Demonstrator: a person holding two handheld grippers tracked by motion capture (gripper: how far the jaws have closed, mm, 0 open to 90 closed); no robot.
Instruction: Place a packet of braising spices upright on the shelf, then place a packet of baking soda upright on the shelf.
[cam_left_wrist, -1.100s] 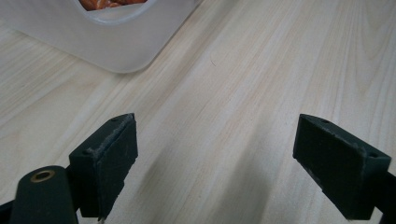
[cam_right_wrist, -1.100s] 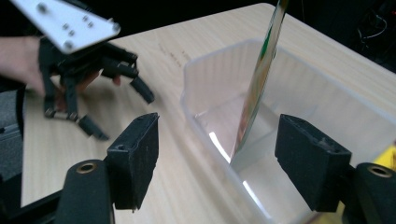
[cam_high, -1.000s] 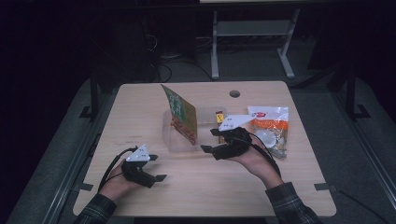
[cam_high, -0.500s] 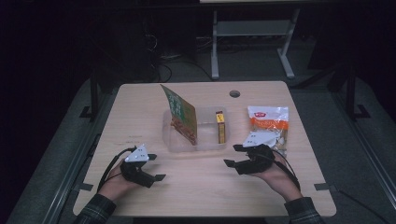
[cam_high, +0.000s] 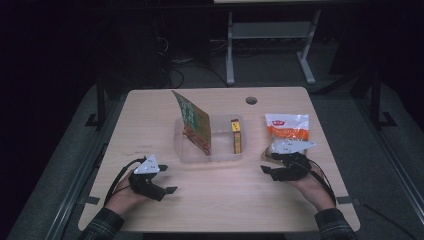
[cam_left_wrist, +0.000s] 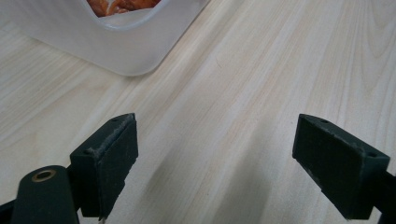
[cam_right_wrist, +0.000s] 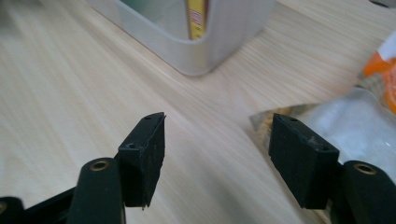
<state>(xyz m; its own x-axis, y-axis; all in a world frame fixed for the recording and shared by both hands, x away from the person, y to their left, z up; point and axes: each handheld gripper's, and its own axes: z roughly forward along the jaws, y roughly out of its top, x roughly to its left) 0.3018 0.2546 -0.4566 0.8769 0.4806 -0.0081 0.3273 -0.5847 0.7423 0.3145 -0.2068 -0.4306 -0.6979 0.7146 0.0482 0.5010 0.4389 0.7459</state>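
Dim room past table (cam_high: 215, 200), both tongs (cam_left_wrist: 212, 158) (cam_right_wrist: 217, 154) spread, bin (cam_high: 210, 152) contents half-hidden.

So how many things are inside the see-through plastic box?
2. A green snack packet leans upright at the left end of the clear plastic box, and a slim yellow box lies at its right end. Something small could hide behind the packet.

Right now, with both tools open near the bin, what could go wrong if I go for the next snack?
1. The green packet leans tilted in the clear bin; a bump on the rim may topple it.
2. The right tool sits open at the edge of the clear bag, which may slide or crumple rather than get gripped.
3. The left tool is open close to the bin and could shove it.
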